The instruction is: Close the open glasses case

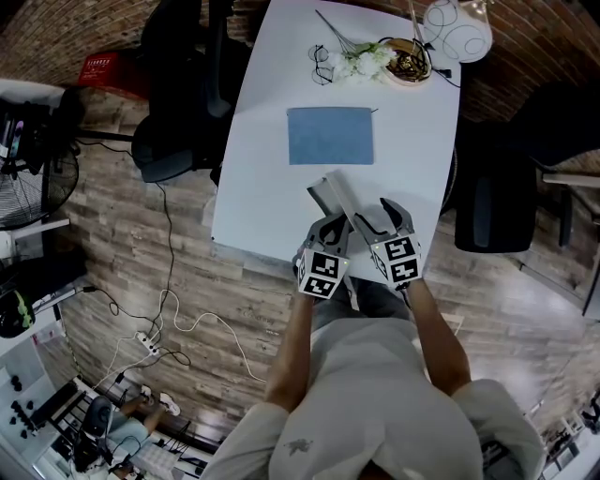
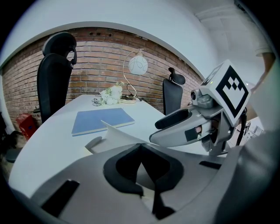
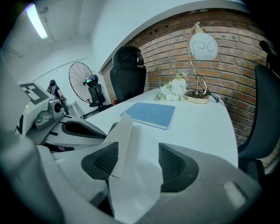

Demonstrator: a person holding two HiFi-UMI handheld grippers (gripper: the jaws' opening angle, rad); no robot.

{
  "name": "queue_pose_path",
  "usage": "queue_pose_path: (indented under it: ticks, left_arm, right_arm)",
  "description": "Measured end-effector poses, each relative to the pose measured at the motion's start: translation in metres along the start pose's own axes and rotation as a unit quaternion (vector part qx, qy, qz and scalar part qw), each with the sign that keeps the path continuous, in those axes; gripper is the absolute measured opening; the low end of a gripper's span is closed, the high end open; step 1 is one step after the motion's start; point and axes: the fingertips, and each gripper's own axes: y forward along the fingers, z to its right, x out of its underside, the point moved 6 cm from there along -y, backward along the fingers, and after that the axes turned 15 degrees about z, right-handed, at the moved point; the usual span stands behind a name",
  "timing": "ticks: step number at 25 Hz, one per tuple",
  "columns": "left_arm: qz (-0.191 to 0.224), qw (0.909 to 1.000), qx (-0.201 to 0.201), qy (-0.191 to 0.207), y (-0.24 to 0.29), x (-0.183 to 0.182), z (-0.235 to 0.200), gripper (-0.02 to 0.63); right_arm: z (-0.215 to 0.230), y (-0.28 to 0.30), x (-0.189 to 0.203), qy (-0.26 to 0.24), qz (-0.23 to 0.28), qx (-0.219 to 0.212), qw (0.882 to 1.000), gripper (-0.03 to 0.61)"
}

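Note:
The open glasses case (image 1: pixel 330 194), white and thin-walled, lies near the front edge of the white table (image 1: pixel 262 187). My left gripper (image 1: pixel 328 227) is at its near left end. In the left gripper view its dark pads (image 2: pixel 127 168) meet at the tips over the case's pale panel (image 2: pixel 114 134), so the left gripper (image 2: pixel 141 148) appears shut on the case. My right gripper (image 1: pixel 384 216) stands open beside it. In the right gripper view the case's raised flap (image 3: pixel 121 135) stands between the jaws of the right gripper (image 3: pixel 138 154), close to the left pad (image 3: pixel 103 162).
A blue notebook (image 1: pixel 330 135) lies mid-table beyond the case. At the far end are white flowers (image 1: pixel 361 60), a pair of glasses (image 1: pixel 322 64) and a lamp (image 1: pixel 457 28). Office chairs (image 1: pixel 183 94) (image 1: pixel 497 197) flank the table; a fan (image 1: pixel 33 183) stands left.

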Motion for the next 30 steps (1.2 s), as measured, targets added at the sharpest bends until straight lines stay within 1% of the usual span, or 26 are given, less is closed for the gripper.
queue_pose_path:
  ticks: [30]
  left_arm:
    - [-0.011, 0.9998, -0.017, -0.008, -0.018, 0.016, -0.008, 0.005]
  right_arm:
    - [-0.020, 0.004, 0.003, -0.013, -0.005, -0.023, 1.000, 0.290]
